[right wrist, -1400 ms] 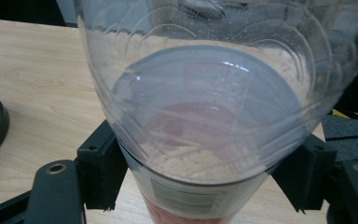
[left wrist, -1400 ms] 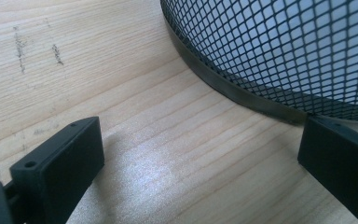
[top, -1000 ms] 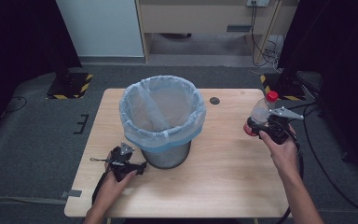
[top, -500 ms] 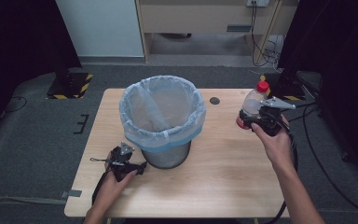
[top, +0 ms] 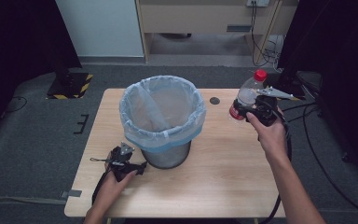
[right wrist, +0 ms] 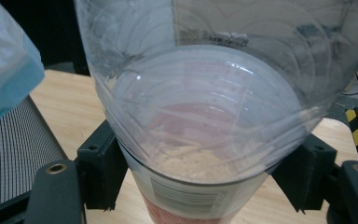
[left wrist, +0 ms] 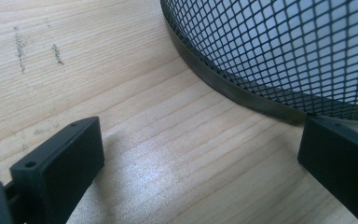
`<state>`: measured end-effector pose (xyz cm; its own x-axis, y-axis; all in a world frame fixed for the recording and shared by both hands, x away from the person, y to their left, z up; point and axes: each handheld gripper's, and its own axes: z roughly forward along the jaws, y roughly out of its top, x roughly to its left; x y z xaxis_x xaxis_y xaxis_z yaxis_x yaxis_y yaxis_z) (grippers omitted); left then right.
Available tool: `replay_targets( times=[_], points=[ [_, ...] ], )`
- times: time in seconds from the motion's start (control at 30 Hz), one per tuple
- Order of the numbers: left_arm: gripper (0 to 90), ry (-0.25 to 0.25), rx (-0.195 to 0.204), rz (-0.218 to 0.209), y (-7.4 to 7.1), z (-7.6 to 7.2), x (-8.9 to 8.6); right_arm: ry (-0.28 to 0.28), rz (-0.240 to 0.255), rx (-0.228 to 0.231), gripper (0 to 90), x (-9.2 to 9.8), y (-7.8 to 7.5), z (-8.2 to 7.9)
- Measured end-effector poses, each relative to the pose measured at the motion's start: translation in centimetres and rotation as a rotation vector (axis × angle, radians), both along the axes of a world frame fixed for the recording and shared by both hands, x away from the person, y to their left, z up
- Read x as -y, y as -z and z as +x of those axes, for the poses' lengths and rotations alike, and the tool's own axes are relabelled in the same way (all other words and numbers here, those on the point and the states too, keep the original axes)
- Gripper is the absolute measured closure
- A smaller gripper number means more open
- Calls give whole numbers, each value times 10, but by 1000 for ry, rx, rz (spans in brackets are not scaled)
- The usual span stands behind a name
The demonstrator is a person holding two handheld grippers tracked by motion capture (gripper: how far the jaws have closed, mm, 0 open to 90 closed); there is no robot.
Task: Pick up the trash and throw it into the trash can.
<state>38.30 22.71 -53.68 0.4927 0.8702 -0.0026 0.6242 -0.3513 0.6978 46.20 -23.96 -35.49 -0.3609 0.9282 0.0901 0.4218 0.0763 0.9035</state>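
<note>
A clear plastic bottle (top: 247, 95) with a red cap and red label hangs above the table's right side, tilted, with my right gripper (top: 254, 108) shut on its body. In the right gripper view the bottle (right wrist: 214, 116) sits between both jaws. A black mesh bin (top: 165, 156) lined with a pale blue bag (top: 163, 109) stands mid-table. My left gripper (top: 135, 164) rests on the table at the bin's front left, open, with bare wood between its jaws. The bin's mesh wall (left wrist: 279, 51) lies just ahead of the left gripper (left wrist: 200, 163).
A small dark round hole (top: 215, 100) sits in the wooden table (top: 223, 177) behind the bin. A cable trails off the right gripper toward the floor. A yellow-black striped stand base (top: 70, 84) lies on the floor at the back left.
The right gripper has carried the bottle leftward and up, toward the bin. The left gripper has stayed in place.
</note>
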Motion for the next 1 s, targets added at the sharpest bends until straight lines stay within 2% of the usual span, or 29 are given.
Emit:
replay_targets(
  times=[0.27,1.0],
  points=[
    [0,0,0,0,0,0,0,-2,77,31,269,2,-9,-3],
    [0,0,0,0,0,0,0,-27,70,61,269,-18,-37,2]
  ],
)
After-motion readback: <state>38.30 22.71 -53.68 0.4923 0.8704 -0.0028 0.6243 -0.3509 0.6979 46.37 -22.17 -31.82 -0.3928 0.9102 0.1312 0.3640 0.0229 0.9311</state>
